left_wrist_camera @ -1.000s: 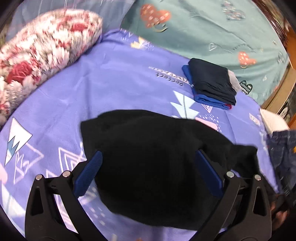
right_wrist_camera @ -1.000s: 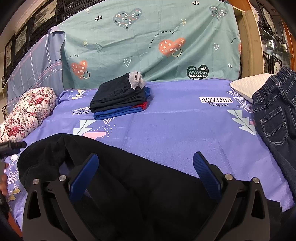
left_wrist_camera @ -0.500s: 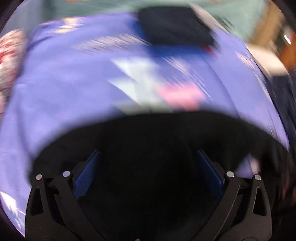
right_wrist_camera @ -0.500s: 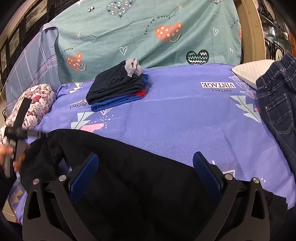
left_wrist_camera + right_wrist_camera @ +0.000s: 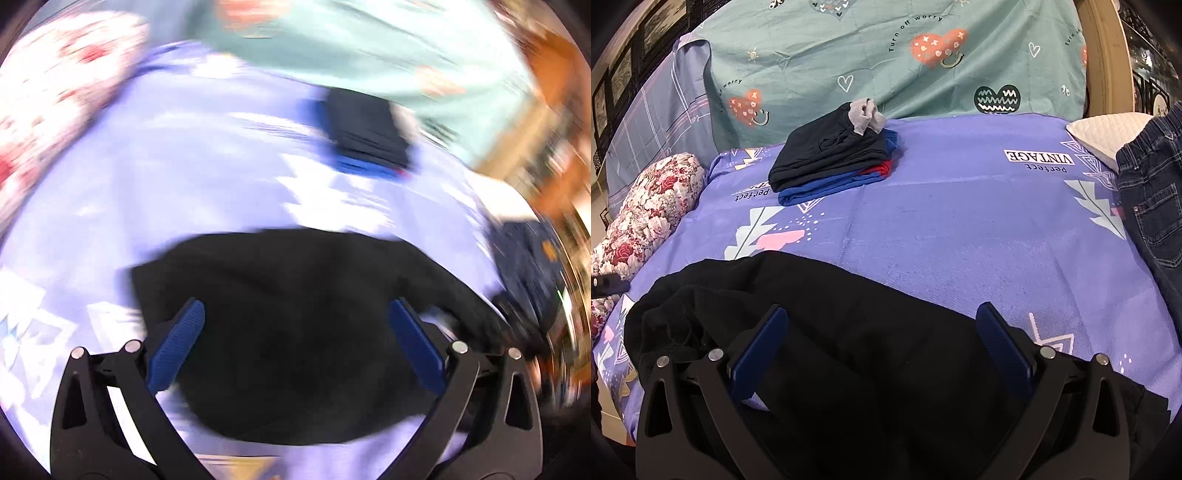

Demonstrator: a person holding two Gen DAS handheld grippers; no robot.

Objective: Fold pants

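Observation:
Black pants lie crumpled on the purple bedsheet, near its front edge. In the right wrist view my right gripper stands open above the black cloth, its blue pads wide apart and holding nothing. The left wrist view is motion-blurred. There the black pants show as a dark heap, and my left gripper hovers open over it with nothing between its blue fingers.
A folded stack of dark, blue and red clothes sits at the back of the bed. Dark jeans and a white pillow lie at the right. A floral bolster lies at the left. A teal sheet hangs behind.
The left wrist view has swung about over the black pants and is still blurred. The right gripper has tilted slightly closer to the bed. Both stay open.

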